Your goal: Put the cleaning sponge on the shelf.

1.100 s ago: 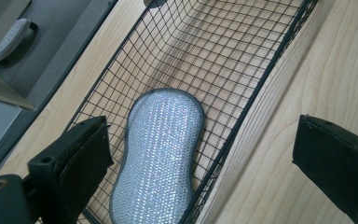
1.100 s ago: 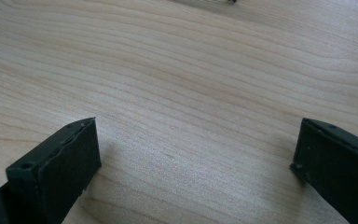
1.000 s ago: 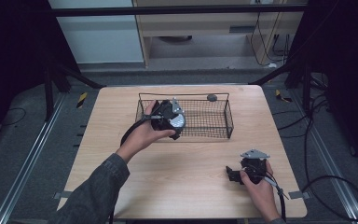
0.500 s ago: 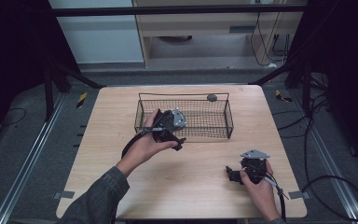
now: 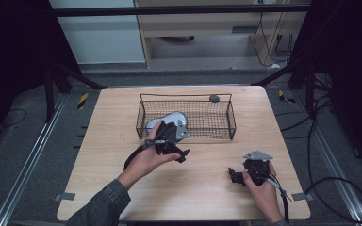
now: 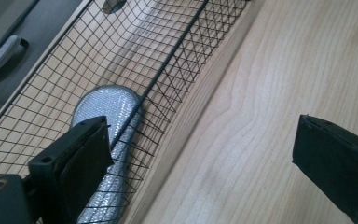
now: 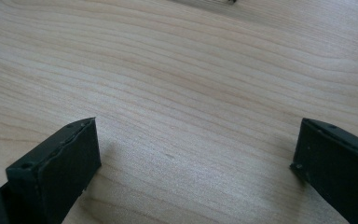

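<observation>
A black wire basket (image 5: 226,120) stands on the middle of the wooden table (image 5: 113,122). A silver, textured oval thing (image 5: 156,123) lies in the basket's left end, seen through the mesh (image 6: 109,109) in the left gripper view. My left gripper (image 5: 172,141) hovers just in front of the basket's near wall (image 6: 168,70), open and with nothing between its jaws (image 6: 203,149). At the near right of the table my right gripper (image 5: 239,175) rests low, open over bare wood (image 7: 198,154).
A small dark round thing (image 5: 214,98) sits at the basket's back rim (image 6: 113,5). The right end of the basket holds nothing. Metal rails and cables run on the floor around the table. A cabinet stands behind the table.
My left gripper has drawn back from over the basket's left end toward the person, and the silver oval thing now shows lying in the basket. The right gripper has stayed put.
</observation>
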A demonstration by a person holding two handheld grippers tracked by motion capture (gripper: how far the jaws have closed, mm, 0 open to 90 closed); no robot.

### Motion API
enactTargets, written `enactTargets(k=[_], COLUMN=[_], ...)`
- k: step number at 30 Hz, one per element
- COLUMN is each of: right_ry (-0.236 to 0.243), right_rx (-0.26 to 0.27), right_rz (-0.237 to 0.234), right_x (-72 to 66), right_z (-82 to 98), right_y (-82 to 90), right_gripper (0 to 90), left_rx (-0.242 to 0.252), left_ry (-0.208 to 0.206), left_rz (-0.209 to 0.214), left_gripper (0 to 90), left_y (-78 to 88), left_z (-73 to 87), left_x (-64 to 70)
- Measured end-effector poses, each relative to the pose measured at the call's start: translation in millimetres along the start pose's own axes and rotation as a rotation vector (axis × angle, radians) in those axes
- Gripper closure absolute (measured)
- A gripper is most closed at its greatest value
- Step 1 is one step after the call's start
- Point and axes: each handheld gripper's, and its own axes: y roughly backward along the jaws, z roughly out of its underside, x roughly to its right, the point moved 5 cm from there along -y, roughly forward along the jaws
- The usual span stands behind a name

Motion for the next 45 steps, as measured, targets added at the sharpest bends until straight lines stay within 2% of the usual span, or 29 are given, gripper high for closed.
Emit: enactTargets(k=[12,19,21,27,31,36,45], right_ry=[0.000,0.000,0.000,-0.001,-0.002,-0.004,-0.006], right_rx=[0.000,0.000,0.000,0.000,0.000,0.000,-0.001], right_rz=[0.000,0.000,0.000,0.000,0.001,-0.001,-0.002], right_x=[0.0,0.0,0.0,-0.2,-0.3,-0.7,-0.8], right_z=[0.0,0.0,0.0,0.1,0.2,0.2,0.3], right_y=[0.0,0.0,0.0,0.2,0.2,0.6,0.7], right_gripper=[0.7,0.7,0.7,0.7,0.7,0.7,0.7], left_rx=[0.019,0.021,0.016,0.016,0.018,0.014,-0.018], left_ry=[0.005,0.027,0.024,0.078,0.131,0.218,0.311], left_rz=[0.030,0.038,0.028,0.018,0.003,-0.022,-0.080], left_gripper=[3.8,3.8,3.8,3.8,4.0,4.0,4.0], left_y=[0.9,3.2,5.7,17.5,24.3,33.1,46.4], left_z=[9.8,19.9,25.0,46.4,63.8,90.7,129.4], left_x=[24.4,30.7,30.9,29.8,25.7,16.2,-9.7])
